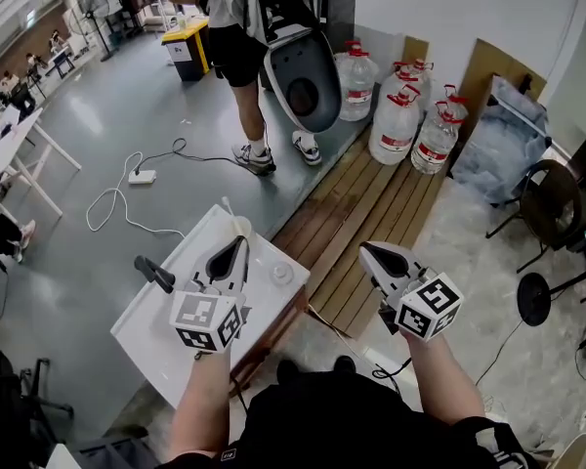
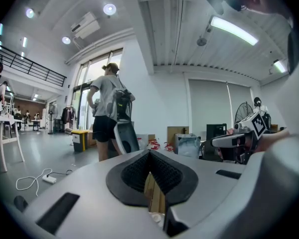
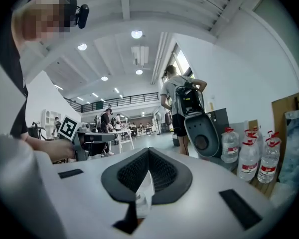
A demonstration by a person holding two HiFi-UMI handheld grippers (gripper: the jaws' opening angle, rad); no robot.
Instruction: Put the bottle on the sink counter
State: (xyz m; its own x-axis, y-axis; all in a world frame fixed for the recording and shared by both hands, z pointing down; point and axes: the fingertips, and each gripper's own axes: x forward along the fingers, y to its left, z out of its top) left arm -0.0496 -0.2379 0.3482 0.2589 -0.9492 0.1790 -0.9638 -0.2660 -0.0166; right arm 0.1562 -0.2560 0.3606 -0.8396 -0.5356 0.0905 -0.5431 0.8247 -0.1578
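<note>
The white sink counter point(image 1: 166, 335) lies below me at the left, with a black faucet point(image 1: 154, 274) on its near-left part. A small pale bottle-like thing point(image 1: 238, 226) stands at its far corner; it is too small to make out well. My left gripper point(image 1: 242, 241) hovers over the counter, its jaws shut with nothing in them, tips just short of that pale thing. My right gripper point(image 1: 364, 249) hangs to the right over the wooden slats point(image 1: 361, 203), also shut and empty. In the gripper views both pairs of jaws, left point(image 2: 149, 153) and right point(image 3: 148, 151), meet at their tips.
A small round white fitting point(image 1: 281, 274) sits on the counter's right part. A person point(image 1: 239, 37) with a grey shell-shaped pack stands ahead. Several large water jugs point(image 1: 396, 125) line the far wall. A white power strip point(image 1: 142, 176) and cable lie on the floor at the left.
</note>
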